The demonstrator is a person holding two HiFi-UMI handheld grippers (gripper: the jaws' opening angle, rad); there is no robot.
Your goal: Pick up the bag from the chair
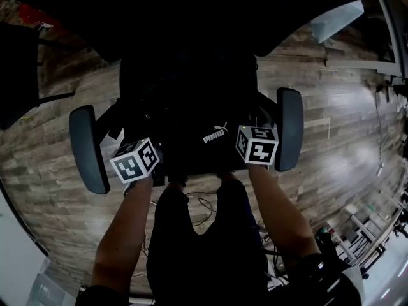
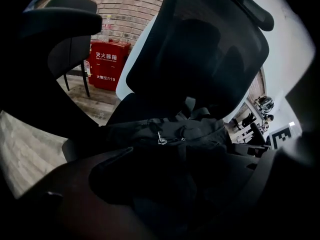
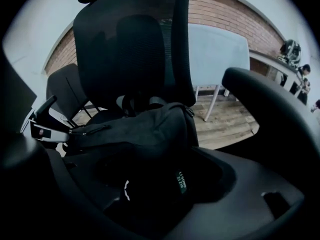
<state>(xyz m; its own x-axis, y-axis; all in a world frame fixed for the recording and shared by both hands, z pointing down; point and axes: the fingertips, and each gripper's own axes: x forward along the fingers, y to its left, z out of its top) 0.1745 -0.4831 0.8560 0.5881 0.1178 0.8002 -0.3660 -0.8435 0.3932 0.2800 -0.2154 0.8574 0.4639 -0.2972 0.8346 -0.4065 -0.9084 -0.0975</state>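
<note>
Standing wide apart, the fingers (image 2: pixel 75 194) of the left gripper (image 2: pixel 175 184) flank the near end of the black bag (image 2: pixel 185 134), which fills the dark space between them; no pad can be seen pressing on the fabric. The right gripper (image 3: pixel 165 184) is likewise spread, its fingers (image 3: pixel 260 184) curving round either side of the bag (image 3: pixel 145 129), where a small green label and a white mark show on the cloth. From the head view both grippers point steeply down at the bag (image 1: pixel 204 132), the left gripper (image 1: pixel 145 146) at its left edge and the right gripper (image 1: pixel 245 132) at its right edge, each marker cube (image 1: pixel 135 160) just above a bare forearm (image 1: pixel 121 234). The bag lies across the seat of the chair (image 1: pixel 290 129), between the two grey armrests (image 1: pixel 89 148), with a white logo on its top and its far side near the tall mesh backrest (image 3: pixel 135 44). Under the chair is a wooden plank floor (image 1: pixel 344 126). Beyond the chair, the left gripper view shows a red cabinet (image 2: pixel 107 64) standing against a brick wall (image 2: pixel 130 4).
</note>
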